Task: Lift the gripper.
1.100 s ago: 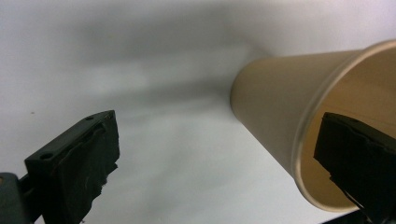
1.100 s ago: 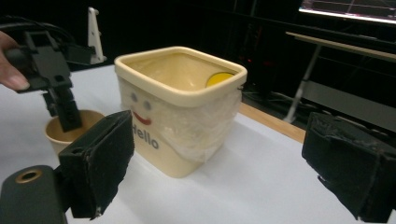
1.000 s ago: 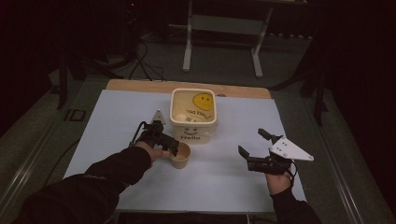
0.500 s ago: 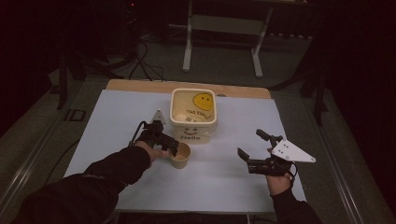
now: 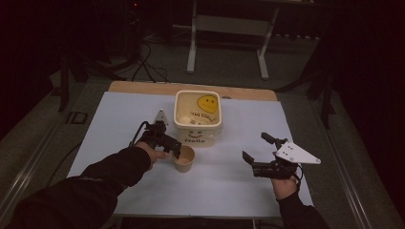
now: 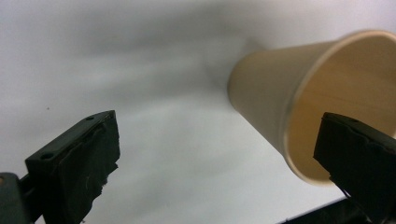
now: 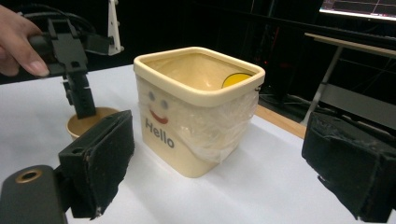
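While the left gripper (image 5: 173, 148) is held wide open over the paper cup (image 5: 184, 159), one jaw above its mouth, the wall should be straddled squarely before closing. Just beside the cup stands the cream "Hello" bin (image 5: 197, 117), crowding that side. The right gripper (image 5: 255, 152) is kept wide open, well apart.

Dim room, dark at the edges. White sheet (image 5: 119, 124) spread over a wooden table (image 5: 143, 87), wood showing along the far edge. Grey floor (image 5: 229, 78) beyond. White-legged metal stand (image 5: 227, 28) at far centre. Black cables (image 5: 143, 62) trailing far left.
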A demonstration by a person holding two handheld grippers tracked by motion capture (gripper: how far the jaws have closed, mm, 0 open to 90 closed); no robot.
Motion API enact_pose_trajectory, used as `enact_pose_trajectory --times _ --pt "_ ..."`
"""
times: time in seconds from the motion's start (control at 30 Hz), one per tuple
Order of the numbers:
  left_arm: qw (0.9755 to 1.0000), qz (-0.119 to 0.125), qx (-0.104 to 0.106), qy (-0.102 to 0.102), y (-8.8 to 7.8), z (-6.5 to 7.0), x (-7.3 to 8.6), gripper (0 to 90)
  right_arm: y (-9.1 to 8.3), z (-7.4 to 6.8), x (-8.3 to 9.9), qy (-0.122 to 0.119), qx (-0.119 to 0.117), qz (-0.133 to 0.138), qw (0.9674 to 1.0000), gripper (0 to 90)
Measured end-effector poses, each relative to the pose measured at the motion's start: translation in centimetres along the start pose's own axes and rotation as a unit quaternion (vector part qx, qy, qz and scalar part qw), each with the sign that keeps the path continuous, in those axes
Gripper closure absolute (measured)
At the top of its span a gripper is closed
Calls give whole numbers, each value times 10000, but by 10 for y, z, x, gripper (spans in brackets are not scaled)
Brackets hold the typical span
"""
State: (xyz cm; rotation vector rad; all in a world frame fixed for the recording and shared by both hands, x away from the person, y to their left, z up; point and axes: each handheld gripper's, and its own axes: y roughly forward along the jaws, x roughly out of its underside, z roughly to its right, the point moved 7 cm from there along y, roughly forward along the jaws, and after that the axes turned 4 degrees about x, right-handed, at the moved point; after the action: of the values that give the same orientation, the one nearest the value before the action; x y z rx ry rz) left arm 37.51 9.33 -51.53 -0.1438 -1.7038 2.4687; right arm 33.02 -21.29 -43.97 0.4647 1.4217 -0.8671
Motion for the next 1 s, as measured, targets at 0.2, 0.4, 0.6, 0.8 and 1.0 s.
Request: enact_pose_trajectory --times 0.2,0.4,0.6,0.8,1.0 --pt "9991 -17 -54 424 -15 7 -1 20 0 0 1 5 -42 -35 10000 93" --pt "9984 53 30 562 -28 13 -2 13 1 -2 1 -6 -87 -88 9999 93" --pt "9945 -104 -5 1044 -35 20 1 14 2 -2 2 -19 -113 -120 9999 93" --pt "9855 -232 -138 1674 -41 29 2 17 3 -3 3 -20 -168 -149 9997 93" --pt "9770 -265 -167 2109 -48 36 2 17 3 -4 3 -33 -185 -162 9997 93"
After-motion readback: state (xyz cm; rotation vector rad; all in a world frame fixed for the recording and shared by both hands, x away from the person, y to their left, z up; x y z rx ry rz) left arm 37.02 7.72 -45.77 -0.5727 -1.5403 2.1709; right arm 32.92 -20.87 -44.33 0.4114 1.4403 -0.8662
